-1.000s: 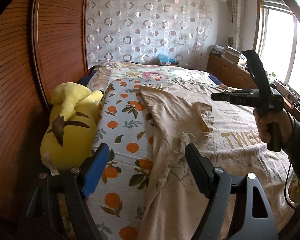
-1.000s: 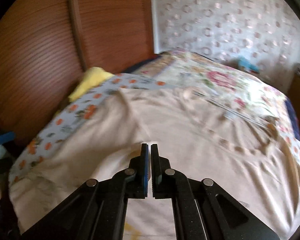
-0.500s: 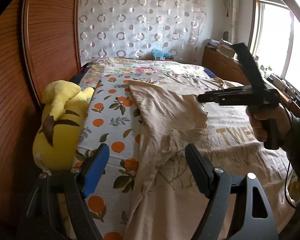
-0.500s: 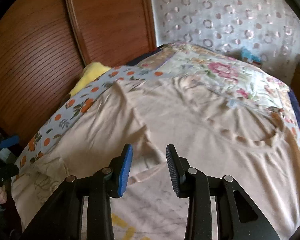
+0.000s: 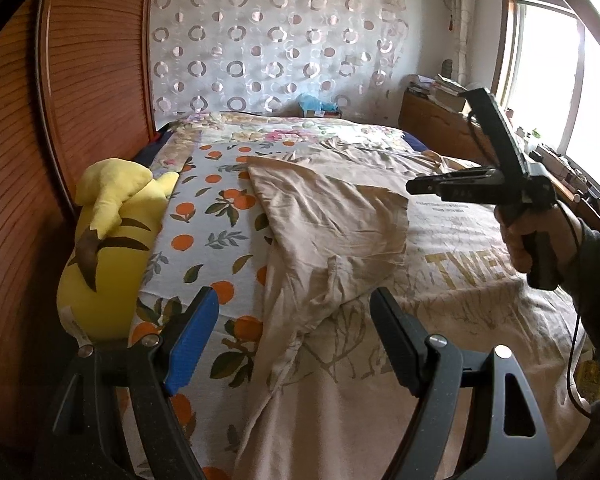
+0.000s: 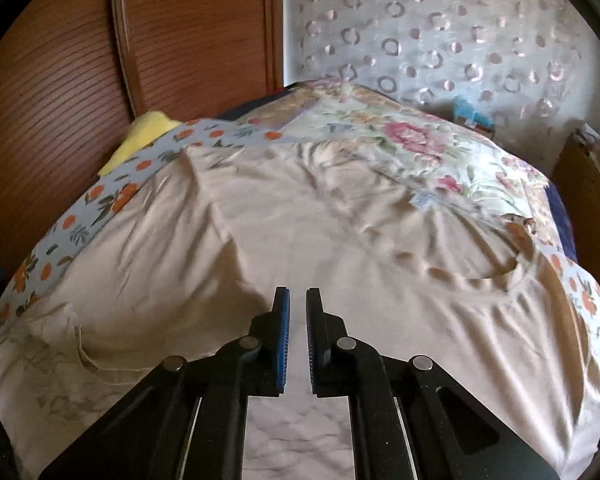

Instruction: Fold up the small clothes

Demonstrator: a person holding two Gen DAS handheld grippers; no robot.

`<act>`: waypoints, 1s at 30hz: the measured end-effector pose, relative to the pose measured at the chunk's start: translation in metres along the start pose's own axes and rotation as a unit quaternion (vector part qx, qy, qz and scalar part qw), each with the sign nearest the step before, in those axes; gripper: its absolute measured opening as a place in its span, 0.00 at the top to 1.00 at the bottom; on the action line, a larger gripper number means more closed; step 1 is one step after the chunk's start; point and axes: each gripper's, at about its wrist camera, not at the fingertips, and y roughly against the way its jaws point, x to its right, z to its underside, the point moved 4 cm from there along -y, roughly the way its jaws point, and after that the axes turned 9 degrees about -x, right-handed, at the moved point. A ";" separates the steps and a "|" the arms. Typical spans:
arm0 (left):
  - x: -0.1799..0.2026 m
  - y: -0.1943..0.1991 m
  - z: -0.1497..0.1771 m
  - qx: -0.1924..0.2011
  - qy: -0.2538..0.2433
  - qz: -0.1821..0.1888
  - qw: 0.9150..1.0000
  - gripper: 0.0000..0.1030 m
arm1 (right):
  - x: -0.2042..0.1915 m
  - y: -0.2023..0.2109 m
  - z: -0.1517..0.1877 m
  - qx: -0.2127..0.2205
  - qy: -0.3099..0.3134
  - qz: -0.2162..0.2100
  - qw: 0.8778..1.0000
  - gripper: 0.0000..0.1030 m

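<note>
A beige T-shirt [image 5: 440,272] with gold lettering lies spread on the bed; its left sleeve [image 5: 340,224] is folded in over the body. It also fills the right wrist view [image 6: 340,240], neckline at the right. My left gripper [image 5: 294,332] is open and empty, hovering over the shirt's left edge. My right gripper [image 6: 297,336] hangs above the shirt's middle, jaws nearly closed with a narrow gap and nothing between them. It also shows in the left wrist view [image 5: 416,188], held in a hand.
A yellow plush toy [image 5: 108,240] lies at the bed's left edge against the wooden wardrobe [image 5: 60,120]. The bedspread [image 5: 204,240] has an orange-fruit print. A wooden cabinet [image 5: 436,128] with papers stands at the far right by the window.
My right gripper let go of the sleeve, opened, then narrowed again to a small gap. The sleeve now lies folded over the shirt. The left gripper stayed open.
</note>
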 end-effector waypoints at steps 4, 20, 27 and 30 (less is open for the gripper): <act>0.007 -0.007 -0.008 -0.004 -0.016 0.001 1.000 0.24 | 0.017 0.008 0.010 0.001 -0.016 -0.005 1.000 0.77; 0.034 -0.056 -0.030 -0.078 -0.065 0.044 0.994 0.52 | 0.072 0.083 0.145 -0.036 -0.044 0.063 0.996 0.47; 0.029 -0.067 -0.031 -0.099 -0.052 0.046 0.993 0.52 | 0.080 0.105 0.186 -0.029 -0.072 0.060 0.995 0.47; 0.029 -0.067 -0.030 -0.100 -0.054 0.048 0.992 0.52 | 0.084 0.111 0.194 -0.016 -0.082 0.055 0.995 0.47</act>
